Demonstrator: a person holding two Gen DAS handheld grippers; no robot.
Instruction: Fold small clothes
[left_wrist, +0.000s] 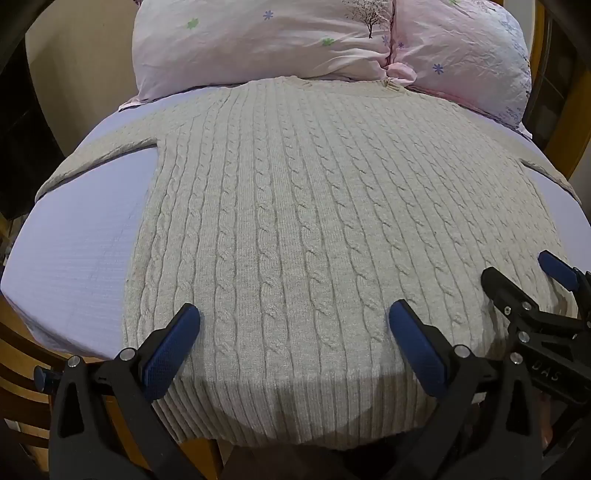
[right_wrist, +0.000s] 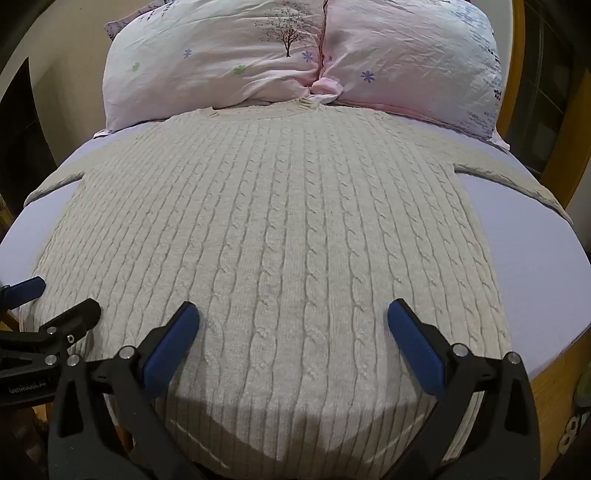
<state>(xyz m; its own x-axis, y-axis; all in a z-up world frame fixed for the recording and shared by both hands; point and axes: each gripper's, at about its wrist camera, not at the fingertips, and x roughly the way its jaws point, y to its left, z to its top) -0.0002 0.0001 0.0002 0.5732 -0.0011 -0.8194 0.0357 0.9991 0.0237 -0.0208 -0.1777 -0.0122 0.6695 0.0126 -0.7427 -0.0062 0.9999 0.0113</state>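
A cream cable-knit sweater (left_wrist: 295, 221) lies flat on the bed, collar at the far end by the pillows, ribbed hem nearest me, both sleeves spread out sideways. It also fills the right wrist view (right_wrist: 280, 251). My left gripper (left_wrist: 293, 317) is open and empty, hovering over the left part of the hem. My right gripper (right_wrist: 293, 317) is open and empty over the right part of the hem. The right gripper shows at the right edge of the left wrist view (left_wrist: 517, 273); the left gripper shows at the left edge of the right wrist view (right_wrist: 59, 295).
The sweater rests on a lilac bedsheet (left_wrist: 74, 258), also seen in the right wrist view (right_wrist: 535, 258). Two pink flowered pillows (left_wrist: 258, 40) (right_wrist: 406, 55) lie against the far end. A wooden bed frame (left_wrist: 569, 122) runs along the right side.
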